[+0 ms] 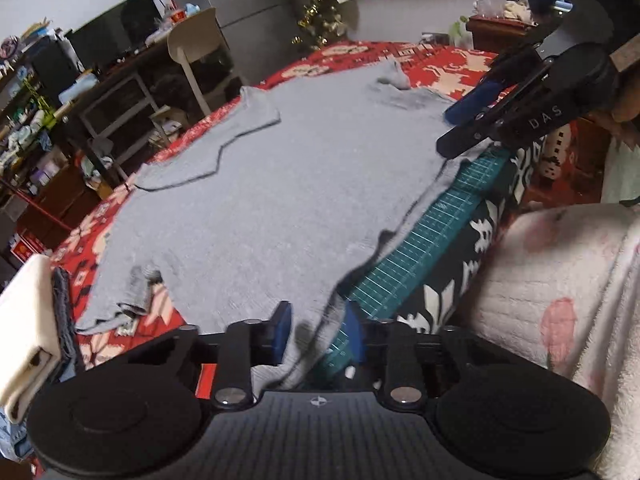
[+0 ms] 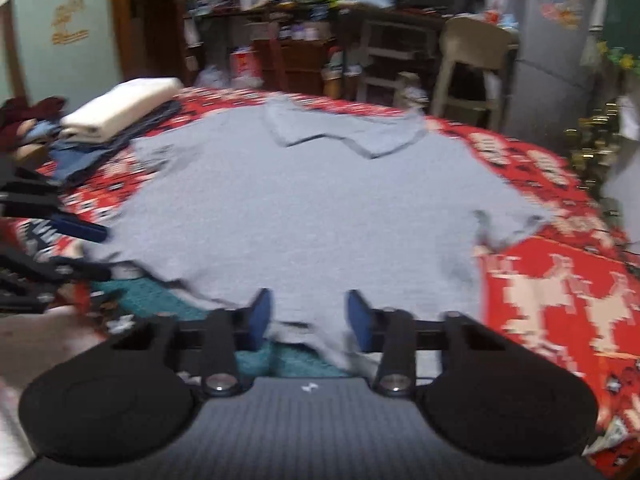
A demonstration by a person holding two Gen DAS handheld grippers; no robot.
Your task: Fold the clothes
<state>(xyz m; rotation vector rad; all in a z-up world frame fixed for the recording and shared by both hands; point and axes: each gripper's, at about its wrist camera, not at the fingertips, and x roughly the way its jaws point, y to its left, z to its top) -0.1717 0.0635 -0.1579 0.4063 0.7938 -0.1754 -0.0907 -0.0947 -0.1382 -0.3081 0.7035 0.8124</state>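
Observation:
A grey T-shirt (image 1: 272, 200) lies spread flat on the red patterned table cover (image 1: 96, 220), with one far sleeve folded inward. My left gripper (image 1: 318, 330) is open, its blue pads on either side of the shirt's near edge. My right gripper (image 2: 308, 320) is also open over the shirt's (image 2: 304, 208) near edge, fabric lying between its pads. The right gripper also shows in the left wrist view (image 1: 472, 120) at the upper right, over the shirt's edge. The left gripper shows at the left side of the right wrist view (image 2: 60, 248).
A stack of folded clothes, cream on top of dark blue (image 2: 120, 108), sits at the table's corner; it also shows in the left wrist view (image 1: 28, 320). A green cutting mat (image 1: 432, 232) lies under the shirt's edge. A pink-white blanket (image 1: 560, 280) is beside the table. Chair and cluttered shelves stand beyond.

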